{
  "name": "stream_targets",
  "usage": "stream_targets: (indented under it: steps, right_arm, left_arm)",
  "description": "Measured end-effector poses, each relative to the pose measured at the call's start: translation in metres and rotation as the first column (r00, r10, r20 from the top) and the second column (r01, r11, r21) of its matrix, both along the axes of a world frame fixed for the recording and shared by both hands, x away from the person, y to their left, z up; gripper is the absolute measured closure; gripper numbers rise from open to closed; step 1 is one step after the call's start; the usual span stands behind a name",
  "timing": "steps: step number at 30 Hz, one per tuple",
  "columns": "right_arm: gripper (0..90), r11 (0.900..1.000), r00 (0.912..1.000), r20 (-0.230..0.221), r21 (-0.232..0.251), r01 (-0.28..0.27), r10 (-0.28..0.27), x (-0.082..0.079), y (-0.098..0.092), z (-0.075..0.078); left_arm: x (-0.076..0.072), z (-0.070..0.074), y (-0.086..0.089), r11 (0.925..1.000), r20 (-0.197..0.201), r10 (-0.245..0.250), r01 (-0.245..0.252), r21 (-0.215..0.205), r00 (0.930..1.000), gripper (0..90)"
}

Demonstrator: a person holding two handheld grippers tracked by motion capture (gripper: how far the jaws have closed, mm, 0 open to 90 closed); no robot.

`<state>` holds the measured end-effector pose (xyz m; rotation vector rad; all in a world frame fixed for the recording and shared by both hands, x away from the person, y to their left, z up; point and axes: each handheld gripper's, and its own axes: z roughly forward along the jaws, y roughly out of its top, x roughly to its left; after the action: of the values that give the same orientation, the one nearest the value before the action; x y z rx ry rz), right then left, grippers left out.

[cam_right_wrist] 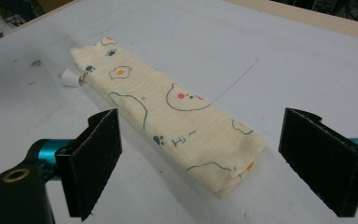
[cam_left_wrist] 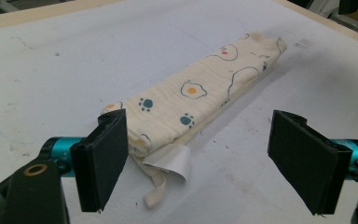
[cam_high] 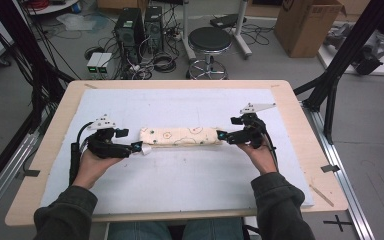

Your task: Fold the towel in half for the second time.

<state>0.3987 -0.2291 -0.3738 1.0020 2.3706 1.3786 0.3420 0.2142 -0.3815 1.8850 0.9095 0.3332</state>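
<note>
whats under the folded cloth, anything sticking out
The folded cloth lies flat on the white mat. A white label and a cord loop poke out at one end. Anything between the layers is covered.

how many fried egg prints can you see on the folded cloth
2 showing. Left tool view: one on the middle of the folded cloth at. Right tool view: one near its far end. Possibly the same egg; folds may hide more.

Only readable text: "Hi ~" in dark teal script, printed on the folded cream cotton cloth with egg, paw and bear-outline prints (cam_right_wrist: 168, 121), near its nearer end in the right gripper view. White tag (cam_left_wrist: 175, 161) at the cloth's end in the left gripper view: blank, no legible print.
</note>
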Motion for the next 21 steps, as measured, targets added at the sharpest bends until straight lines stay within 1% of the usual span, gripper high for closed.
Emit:
stream_targets:
  steps: [2,3,5,7,11,13,16,21]
  right_arm:
    - [12.4,1.000,1.0000,-0.002,0.003,0.000,0.000,-0.002,-0.001,0.000]
    - [12.4,1.000,1.0000,-0.005,0.005,0.000,0.000,-0.003,-0.001,-0.001]
    - [12.4,1.000,1.0000,-0.007,0.004,0.000,0.000,-0.005,-0.002,-0.002]
    - [12.3,1.000,0.9999,-0.012,-0.006,-0.005,0.005,-0.006,-0.002,-0.001]
    - [12.4,1.000,1.0000,0.007,-0.003,-0.006,0.006,-0.011,-0.004,0.000]
    - [12.3,1.000,0.9999,0.004,-0.002,-0.010,0.010,-0.013,-0.004,-0.001]
    - [12.3,1.000,0.9998,0.011,-0.002,-0.015,0.015,-0.015,-0.005,-0.002]
    - [12.4,1.000,0.9999,-0.002,-0.004,-0.014,0.014,-0.019,-0.008,-0.007]
  left_arm:
    - [-0.002,0.000,0.000,1.0000,0.002,0.005,-0.005,-0.004,1.0000,20.4]
    - [-0.002,0.001,0.001,1.0000,0.003,0.004,-0.004,0.003,1.0000,20.2]
    - [-0.004,0.000,0.002,1.0000,0.006,0.005,-0.005,0.002,1.0000,20.1]
    - [-0.006,0.000,0.004,0.9999,0.008,0.008,-0.008,-0.006,0.9999,19.8]
    - [-0.010,-0.003,0.006,0.9999,0.003,0.016,-0.016,-0.004,0.9999,19.3]
    - [-0.012,-0.004,0.008,0.9998,0.000,0.016,-0.016,-0.009,0.9999,19.1]
    - [-0.015,-0.005,0.009,0.9999,0.005,0.016,-0.016,-0.004,0.9999,19.1]
    - [-0.020,-0.007,0.012,0.9998,0.005,0.022,-0.022,0.004,0.9998,19.0]
